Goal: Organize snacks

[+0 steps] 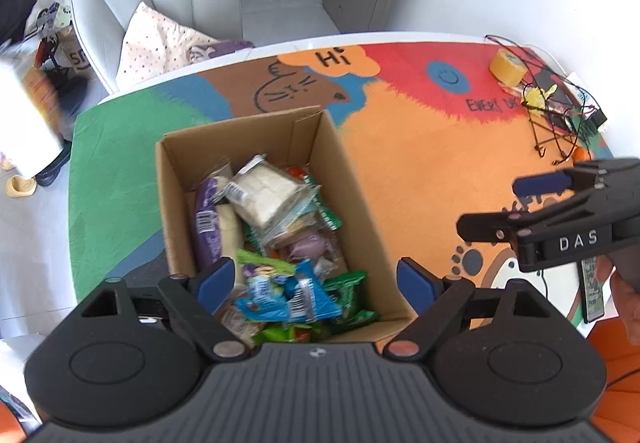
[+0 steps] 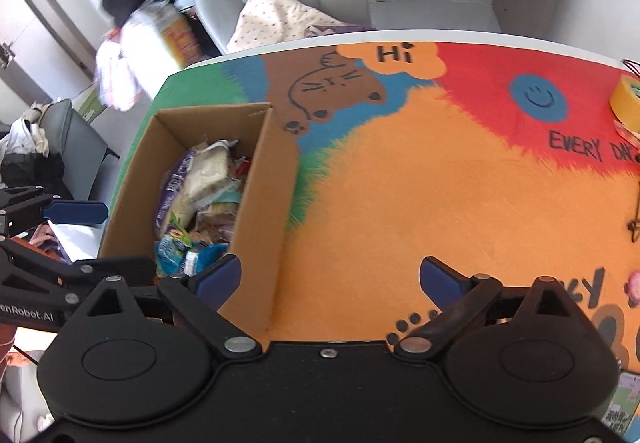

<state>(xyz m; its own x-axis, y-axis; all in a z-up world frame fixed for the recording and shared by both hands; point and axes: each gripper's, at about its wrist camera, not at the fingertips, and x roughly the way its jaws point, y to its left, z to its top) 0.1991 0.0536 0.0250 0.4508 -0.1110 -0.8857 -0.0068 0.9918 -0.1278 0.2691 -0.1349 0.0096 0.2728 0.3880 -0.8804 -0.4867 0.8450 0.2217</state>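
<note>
Open cardboard box (image 1: 340, 171) upright on the mat, left side. Full of jumbled snack packs (image 1: 272, 243): purple, green, blue and clear wrappers.

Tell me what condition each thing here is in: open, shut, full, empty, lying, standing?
cardboard box: flaps open, upright, piled with wrapped snacks.
snack packets: lying jumbled inside the box, none held.
left gripper: open, empty, above the box.
right gripper: open, empty, above the mat beside the box.
yellow tape roll: lying flat on the mat.
</note>
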